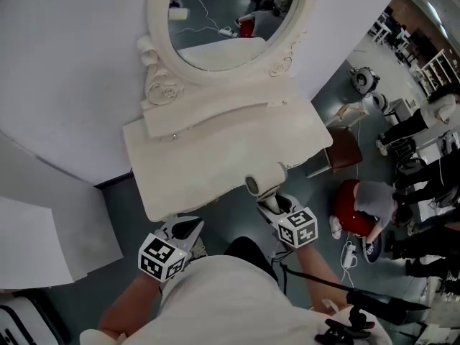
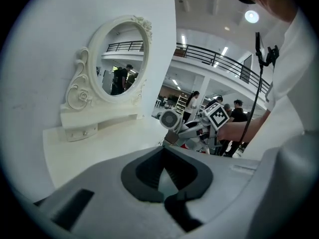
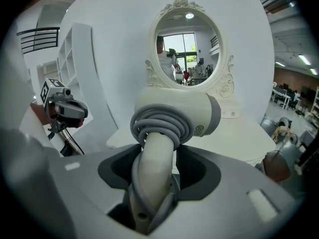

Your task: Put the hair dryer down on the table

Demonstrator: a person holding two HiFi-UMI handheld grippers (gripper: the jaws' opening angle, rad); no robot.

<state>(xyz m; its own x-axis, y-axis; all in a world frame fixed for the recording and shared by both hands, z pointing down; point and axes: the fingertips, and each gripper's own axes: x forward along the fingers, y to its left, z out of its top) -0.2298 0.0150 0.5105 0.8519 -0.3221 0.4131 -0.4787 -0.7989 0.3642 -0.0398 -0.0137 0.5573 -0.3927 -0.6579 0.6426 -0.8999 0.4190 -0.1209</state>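
A white hair dryer (image 1: 263,180) with a grey cord coiled round its neck is held up at the front right edge of the white dressing table (image 1: 215,157). My right gripper (image 1: 272,197) is shut on its handle, with the barrel (image 3: 179,114) lying crosswise above the jaws. In the left gripper view the dryer's (image 2: 170,119) round rear grille faces the camera over the tabletop (image 2: 109,143). My left gripper (image 1: 187,228) hangs by the table's front left corner, its jaws together with nothing between them.
An oval mirror (image 1: 223,13) in a carved frame stands at the back of the table against a white wall. A brown chair (image 1: 343,148) sits right of the table. A person (image 1: 363,207) crouches on the floor at the right, with other people beyond.
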